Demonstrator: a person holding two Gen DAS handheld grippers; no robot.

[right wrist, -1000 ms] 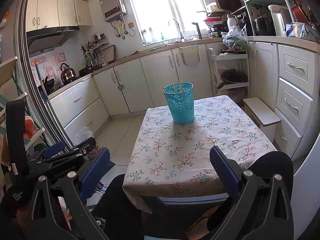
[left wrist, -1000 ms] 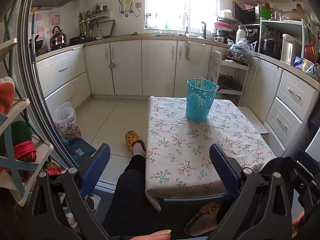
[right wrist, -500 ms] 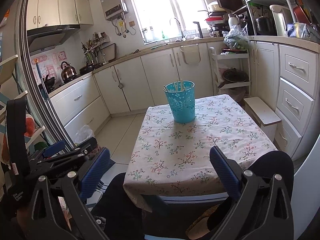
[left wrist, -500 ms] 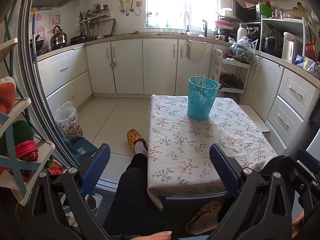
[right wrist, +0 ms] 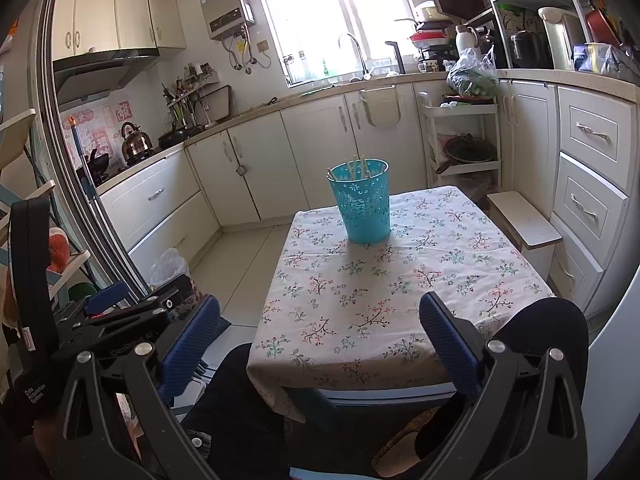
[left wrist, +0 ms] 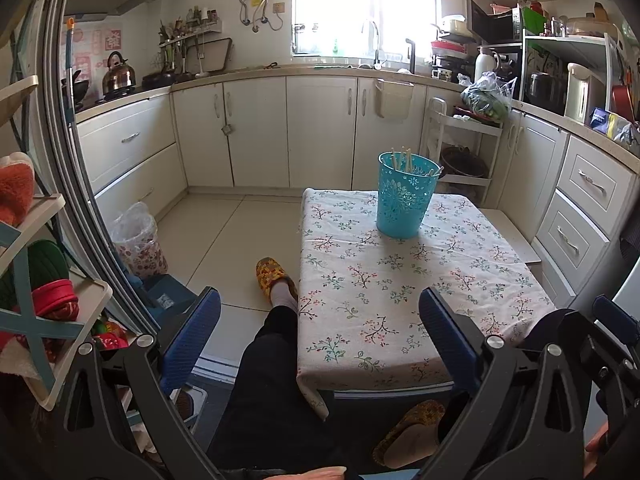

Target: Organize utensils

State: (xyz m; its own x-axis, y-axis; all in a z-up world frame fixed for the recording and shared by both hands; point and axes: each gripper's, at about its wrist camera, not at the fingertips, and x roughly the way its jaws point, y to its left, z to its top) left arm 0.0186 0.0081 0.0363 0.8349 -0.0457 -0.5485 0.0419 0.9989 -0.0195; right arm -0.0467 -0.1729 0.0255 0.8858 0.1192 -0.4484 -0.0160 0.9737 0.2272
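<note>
A turquoise cutout bucket stands upright near the far end of a small table with a floral cloth. Pale chopstick ends stick up from it. My left gripper is open and empty, held back from the table's near edge above a person's leg. My right gripper is open and empty too, also short of the near edge. The left gripper's body shows at lower left in the right wrist view.
A person's legs in dark trousers and yellow slippers are beside and under the table. White cabinets run around the room. A shelf rack stands left, a low white stool right, a bagged bin on the floor.
Both views drift slightly; the bucket and table shift a little right in each frame. Both grippers stay open and empty.
</note>
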